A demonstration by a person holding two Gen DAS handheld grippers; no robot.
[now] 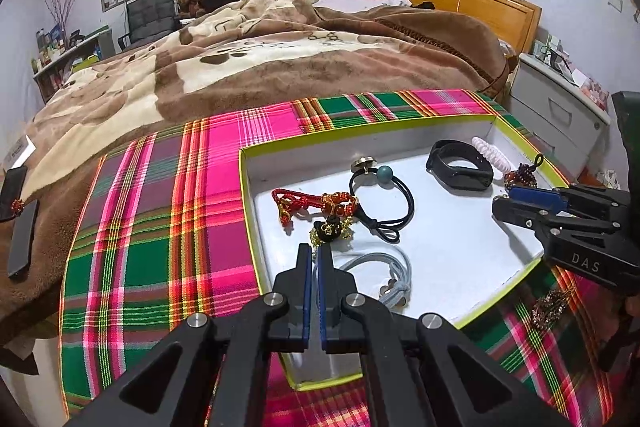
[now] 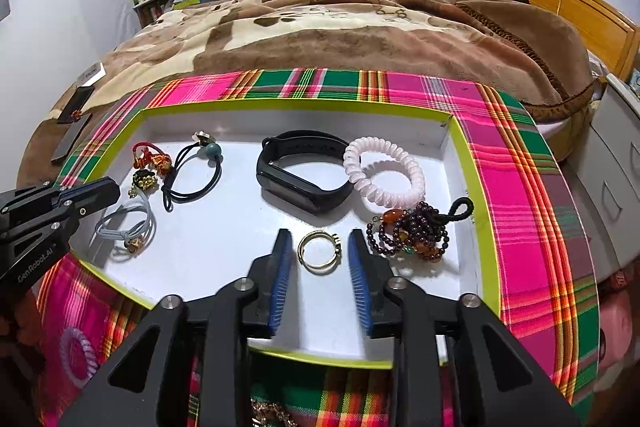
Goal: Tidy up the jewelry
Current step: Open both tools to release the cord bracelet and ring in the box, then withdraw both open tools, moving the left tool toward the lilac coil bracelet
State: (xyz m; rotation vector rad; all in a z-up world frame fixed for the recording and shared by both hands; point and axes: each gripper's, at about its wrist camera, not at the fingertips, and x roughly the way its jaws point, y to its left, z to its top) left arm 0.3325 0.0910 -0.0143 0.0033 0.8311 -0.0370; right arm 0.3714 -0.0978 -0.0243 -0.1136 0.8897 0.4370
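Note:
A shallow white tray with a yellow-green rim (image 2: pixel 468 179) lies on plaid cloth. My right gripper (image 2: pixel 320 233) stands open over its near floor, and a gold ring (image 2: pixel 320 251) lies between the fingers untouched. Beyond are a black fitness band (image 2: pixel 304 187), a pink spiral hair tie (image 2: pixel 384 171) and a dark-red bead bracelet (image 2: pixel 416 231). My left gripper (image 1: pixel 316 255) is shut above the tray's left part, tips close to a grey hair tie (image 1: pixel 384 267) and a black-gold charm (image 1: pixel 330 229). I cannot tell whether it pinches a strand.
The tray's left part also holds a red knotted cord (image 1: pixel 312 201) and a black hair tie with a teal bead (image 1: pixel 384 203). On the plaid cloth (image 2: pixel 520 167) outside lie a purple spiral tie (image 2: pixel 78 351) and a gold chain (image 2: pixel 272 411). Two phones (image 1: pixel 20 227) rest on the blanket.

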